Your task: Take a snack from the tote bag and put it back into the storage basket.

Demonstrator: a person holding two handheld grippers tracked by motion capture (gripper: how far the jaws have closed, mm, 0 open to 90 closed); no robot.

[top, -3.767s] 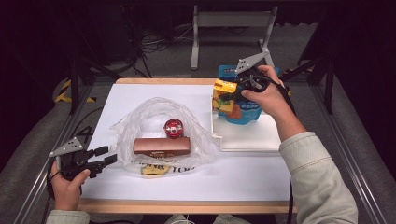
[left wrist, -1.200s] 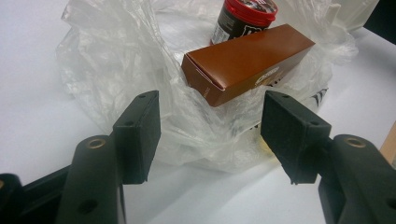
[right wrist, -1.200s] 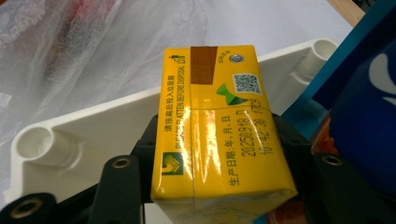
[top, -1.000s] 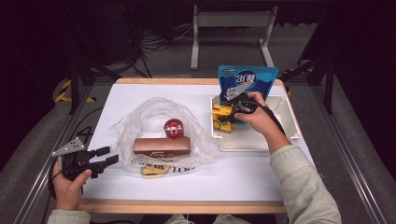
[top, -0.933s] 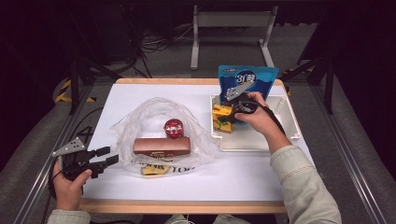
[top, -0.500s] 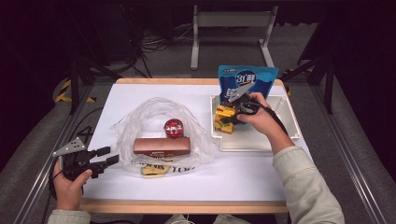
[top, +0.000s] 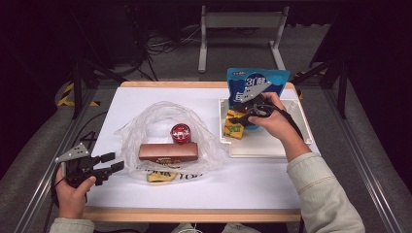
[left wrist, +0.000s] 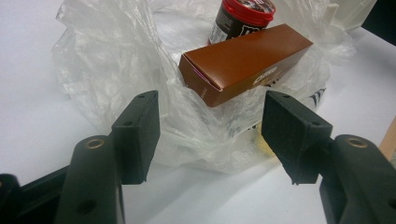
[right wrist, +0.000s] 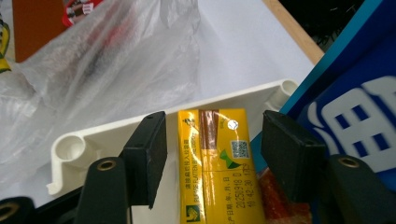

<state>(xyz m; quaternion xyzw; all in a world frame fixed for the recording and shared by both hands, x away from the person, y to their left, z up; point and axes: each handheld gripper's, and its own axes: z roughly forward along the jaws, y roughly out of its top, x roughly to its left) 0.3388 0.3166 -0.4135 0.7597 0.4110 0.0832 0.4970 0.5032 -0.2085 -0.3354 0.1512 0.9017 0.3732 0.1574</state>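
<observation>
Right hand: reaches in over the tray, wrist bent, gripper pointing toward the tray's left end.
Right gripper: jaws apart and just been opening; the yellow pack lies between them, with a gap showing at each pad, so nothing is clamped.
Left hand: rests at the tabletop's near left corner, gripper level and aimed at the bag.
Left gripper: jaws wide apart, nothing between the pads; the bag's near edge lies just beyond them.
Tray: white, on the right of the tabletop; it holds the yellow pack at its left end and the blue pouch standing upright at its far side.
Bag: clear crumpled plastic, spread open left of the tray; in it lie the brown box and, just behind that, the red-lidded jar.
Left gripper view: shows the box's end flap and gold print, and that the jar stands upright behind the box.
Right gripper view: shows the pack's green mark, code square and printed date, the tray's rim with its corner posts, and the pouch touching the pack's right side.
High view: shows both forearms and how bag and tray sit side by side.
</observation>
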